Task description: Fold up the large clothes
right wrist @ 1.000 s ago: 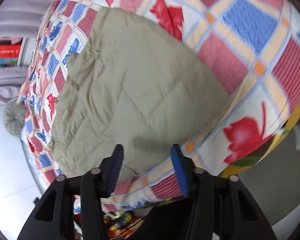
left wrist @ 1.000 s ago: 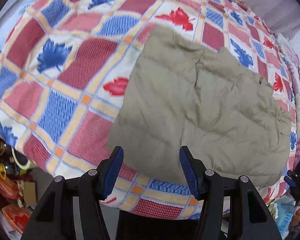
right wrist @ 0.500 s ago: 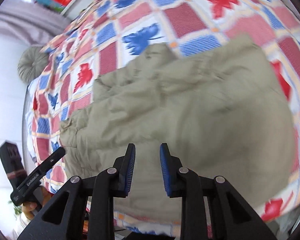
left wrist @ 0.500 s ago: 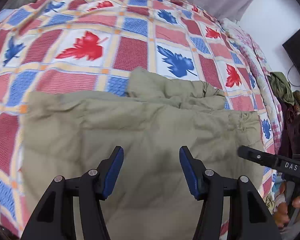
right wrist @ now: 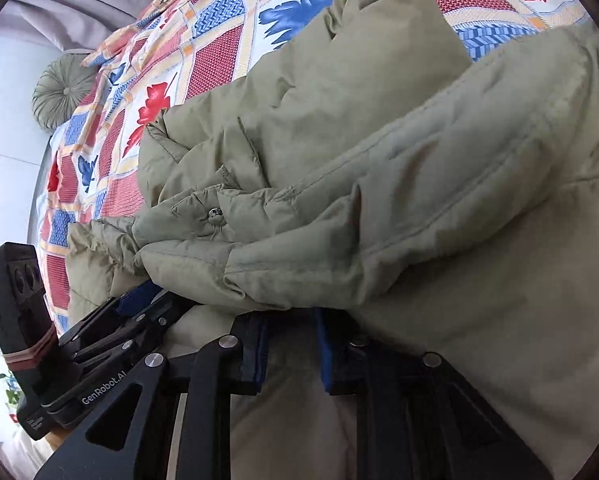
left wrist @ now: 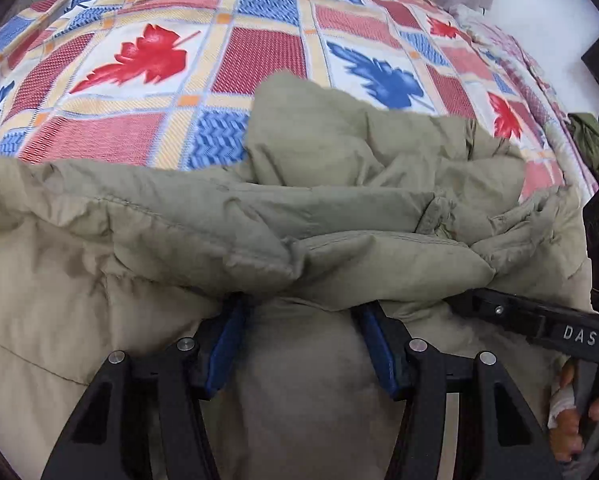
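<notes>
An olive padded jacket lies folded on the bed; it also fills the right wrist view. My left gripper is open, its blue-padded fingertips pushed under a raised fold at the jacket's near edge. My right gripper is open a little, its fingertips under the same fold beside a sleeve cuff. The right gripper also shows in the left wrist view at the right, and the left gripper shows in the right wrist view at the lower left. The fingertips are partly hidden by cloth.
The bed has a patchwork quilt with red and blue leaves. A round grey-green cushion lies at the bed's far end. Dark clothes hang at the right. A hand holds the right tool.
Both grippers have moved in low to the jacket's near edge and slid their tips under the fold. The right gripper has opened a little from nearly shut.
</notes>
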### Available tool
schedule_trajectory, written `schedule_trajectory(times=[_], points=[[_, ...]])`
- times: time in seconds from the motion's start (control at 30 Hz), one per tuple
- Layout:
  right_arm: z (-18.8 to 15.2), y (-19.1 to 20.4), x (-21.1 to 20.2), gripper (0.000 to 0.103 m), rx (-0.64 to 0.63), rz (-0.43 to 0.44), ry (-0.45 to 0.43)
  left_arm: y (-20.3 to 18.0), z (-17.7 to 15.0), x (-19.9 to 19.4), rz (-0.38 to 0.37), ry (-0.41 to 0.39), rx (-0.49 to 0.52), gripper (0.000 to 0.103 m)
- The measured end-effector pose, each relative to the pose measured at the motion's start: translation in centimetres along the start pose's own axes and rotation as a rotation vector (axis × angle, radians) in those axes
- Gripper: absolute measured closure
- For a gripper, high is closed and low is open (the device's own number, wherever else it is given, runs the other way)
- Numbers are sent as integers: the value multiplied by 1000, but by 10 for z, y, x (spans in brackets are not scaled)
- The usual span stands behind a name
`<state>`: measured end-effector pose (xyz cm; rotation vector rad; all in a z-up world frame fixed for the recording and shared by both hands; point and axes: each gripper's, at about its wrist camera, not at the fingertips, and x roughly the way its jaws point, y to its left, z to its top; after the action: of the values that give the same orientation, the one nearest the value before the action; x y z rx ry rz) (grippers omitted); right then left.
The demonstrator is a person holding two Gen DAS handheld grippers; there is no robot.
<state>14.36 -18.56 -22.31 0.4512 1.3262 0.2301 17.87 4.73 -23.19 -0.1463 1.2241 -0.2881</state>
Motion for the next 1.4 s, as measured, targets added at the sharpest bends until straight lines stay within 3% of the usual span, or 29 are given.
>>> schedule_trajectory(times=[0.1,0.2,0.33,0.47,0.7,0.93,1.17,1.4], points=[[10,-6,-21,86,-37,-45,-30,26,14,-20,85,-66,-20,43],[23,-29,-51,86,-44,-158,-95,63,24,-32,130,-103,-82,43],[37,-80,-90,86,38,-301,-143,102,29,-35,289,-118,-121,43],[40,-122,-110,86,164,-315,-157,133,26,-17,225,-71,-234,43],[55,-153,-74,87,248,-331,-160,123,37,20,288,-61,-201,43],[58,-149,-65,87,219,-366,-165,118,41,20,320,-59,-193,42],[56,-128,-81,82,178,-432,-153,115,43,5,344,-30,-213,42],[39,-109,-100,79,155,-435,-174,110,35,-19,349,-22,-204,42]])
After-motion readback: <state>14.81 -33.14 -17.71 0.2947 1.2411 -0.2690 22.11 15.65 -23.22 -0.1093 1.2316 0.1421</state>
